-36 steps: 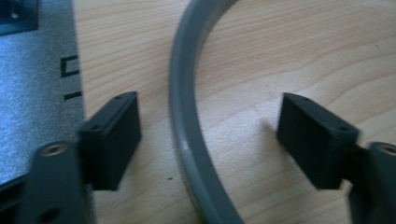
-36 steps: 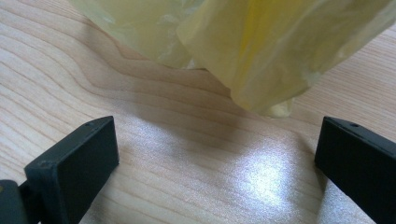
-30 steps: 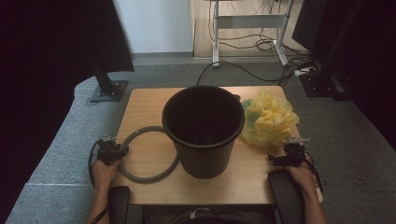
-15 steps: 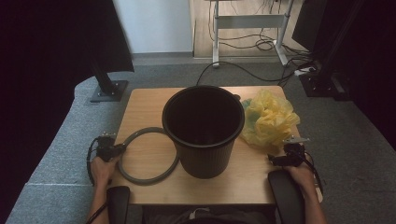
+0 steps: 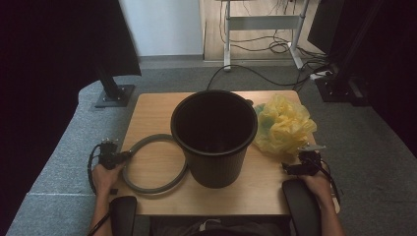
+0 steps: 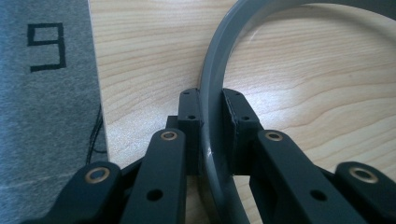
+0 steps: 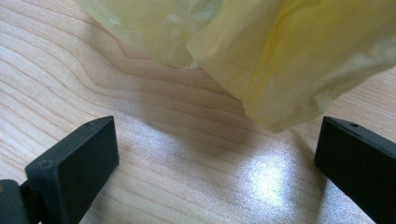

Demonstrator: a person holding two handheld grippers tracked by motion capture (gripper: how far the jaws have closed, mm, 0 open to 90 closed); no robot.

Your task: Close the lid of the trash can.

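A grey plastic ring lies flat on the wooden table, left of a black bucket. My left gripper sits at the ring's left edge. In the left gripper view its jaws have just been closing and the pads now press both sides of the ring's band, so my left gripper is shut on it. A crumpled yellow plastic bag lies right of the bucket. My right gripper rests near the bag's front edge. Its jaws stand wide open, with the bag just beyond them.
The bucket stands upright in the middle of the table, between the two hands. Grey carpet borders the table's left edge. A desk frame and cables lie on the floor beyond the far edge.
The left gripper has shifted slightly at the ring's left edge and closed on the band. The right hand, bucket and bag have stayed put.
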